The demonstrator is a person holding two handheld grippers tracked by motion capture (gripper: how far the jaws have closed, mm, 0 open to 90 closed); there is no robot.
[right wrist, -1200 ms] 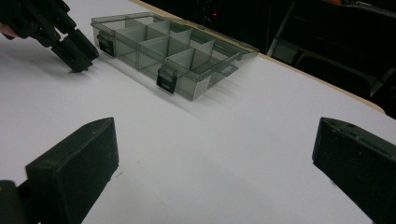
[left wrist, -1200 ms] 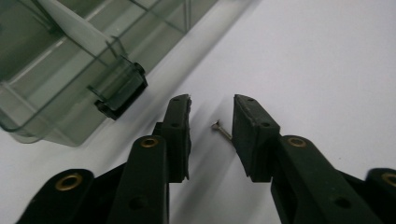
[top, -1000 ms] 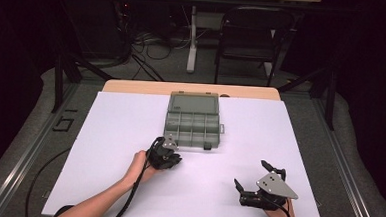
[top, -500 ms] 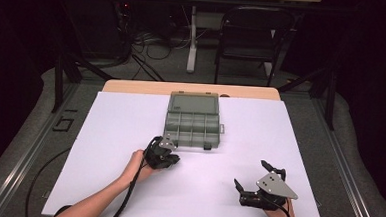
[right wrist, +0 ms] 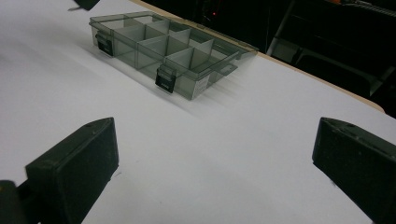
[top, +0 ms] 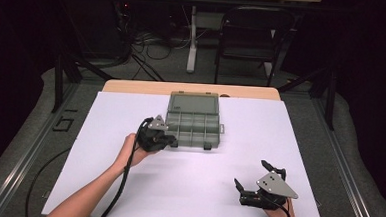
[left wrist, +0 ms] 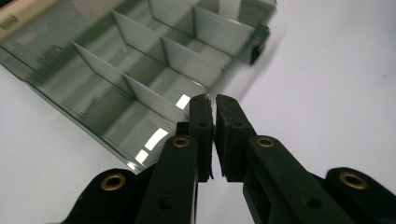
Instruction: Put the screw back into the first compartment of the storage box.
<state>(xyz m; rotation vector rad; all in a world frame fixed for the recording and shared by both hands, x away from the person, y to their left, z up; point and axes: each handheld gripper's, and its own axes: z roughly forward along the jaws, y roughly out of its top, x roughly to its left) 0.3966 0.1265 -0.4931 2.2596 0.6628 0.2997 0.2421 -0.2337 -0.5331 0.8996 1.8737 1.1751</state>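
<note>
Compartments of the grey translucent organizer box lie open to me on the white desk, toward its far edge and near the middle; its lid is folded back flat behind the tray. From the high view I see my left gripper at the box's near left corner, held in the person's left hand, with its cable trailing back along the forearm. In the left gripper view its two jaws are brought together, just a thin slit left between the pads, and nothing is between them; the tips hang just beside the box's near wall, and I cannot tell whether they touch it. One of the two dark latches on the front wall shows beyond the tips. My right gripper sits well apart from the box, near the desk's front right corner, its jaws spread wide and empty, pointing across the bare white surface toward the box.
</note>
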